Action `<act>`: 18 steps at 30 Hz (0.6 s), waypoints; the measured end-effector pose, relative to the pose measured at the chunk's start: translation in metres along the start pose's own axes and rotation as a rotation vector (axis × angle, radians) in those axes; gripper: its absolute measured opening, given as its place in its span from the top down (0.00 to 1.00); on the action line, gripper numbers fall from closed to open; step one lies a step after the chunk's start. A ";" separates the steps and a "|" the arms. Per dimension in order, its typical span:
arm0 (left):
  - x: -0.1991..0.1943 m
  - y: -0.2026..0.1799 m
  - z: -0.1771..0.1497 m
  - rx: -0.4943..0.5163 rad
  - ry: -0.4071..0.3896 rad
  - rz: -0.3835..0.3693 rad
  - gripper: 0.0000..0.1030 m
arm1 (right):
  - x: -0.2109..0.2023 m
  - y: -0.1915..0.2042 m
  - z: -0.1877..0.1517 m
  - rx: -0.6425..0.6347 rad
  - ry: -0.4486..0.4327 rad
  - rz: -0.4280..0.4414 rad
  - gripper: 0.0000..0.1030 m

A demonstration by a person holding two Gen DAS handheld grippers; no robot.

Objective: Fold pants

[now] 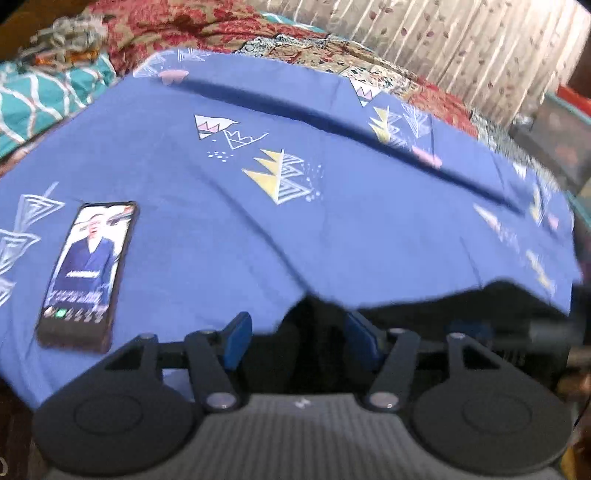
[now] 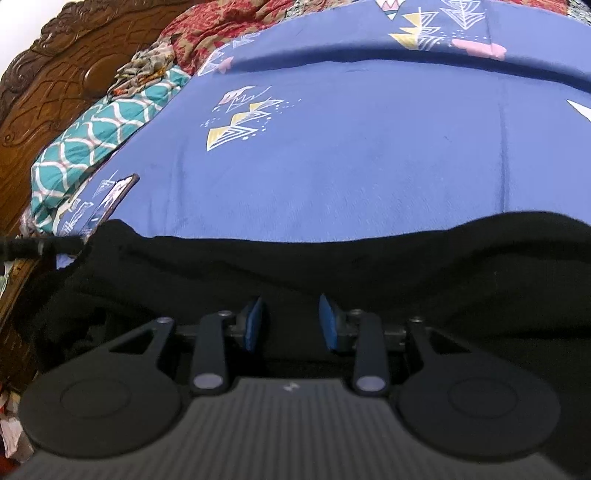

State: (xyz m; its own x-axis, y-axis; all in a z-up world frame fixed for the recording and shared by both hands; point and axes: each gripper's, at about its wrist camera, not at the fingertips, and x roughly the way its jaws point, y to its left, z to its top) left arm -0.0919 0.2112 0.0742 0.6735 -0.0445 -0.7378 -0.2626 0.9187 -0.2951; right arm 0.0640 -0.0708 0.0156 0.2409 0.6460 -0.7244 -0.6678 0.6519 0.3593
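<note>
Black pants (image 2: 332, 258) lie along the near edge of a bed covered with a blue patterned sheet (image 2: 351, 155). In the right wrist view my right gripper (image 2: 291, 317) is open, its blue pads (image 2: 255, 325) over the black cloth with nothing between them. In the left wrist view my left gripper (image 1: 295, 332) is open at the sheet's near edge; the black pants (image 1: 461, 299) show as a dark mass just ahead and to the right. The frame is blurred.
A lit phone (image 1: 88, 273) lies on the sheet at the left and shows in the right wrist view (image 2: 110, 199) too. Teal patterned cloth (image 2: 96, 136), red patterned bedding (image 1: 207, 26), a carved wooden headboard (image 2: 55, 81) and a curtain (image 1: 461, 40) border the bed.
</note>
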 end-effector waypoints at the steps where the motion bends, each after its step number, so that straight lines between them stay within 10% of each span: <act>1: 0.005 0.001 0.007 -0.016 0.019 -0.026 0.47 | 0.002 0.002 0.001 0.008 -0.005 0.001 0.63; 5: 0.034 0.004 0.022 -0.067 0.133 -0.129 0.48 | 0.003 -0.002 -0.001 0.033 -0.017 0.011 0.63; 9: 0.072 0.008 0.011 -0.178 0.267 -0.165 0.88 | 0.003 0.001 -0.002 0.034 -0.024 0.006 0.63; 18: -0.002 -0.023 -0.009 -0.003 -0.270 -0.004 0.92 | -0.014 0.022 -0.001 0.037 -0.170 0.023 0.63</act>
State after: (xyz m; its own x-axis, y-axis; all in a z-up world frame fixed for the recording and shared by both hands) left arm -0.0930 0.1864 0.0770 0.8343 0.0590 -0.5482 -0.2618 0.9174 -0.2997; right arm 0.0454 -0.0658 0.0335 0.3434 0.7168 -0.6069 -0.6491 0.6482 0.3982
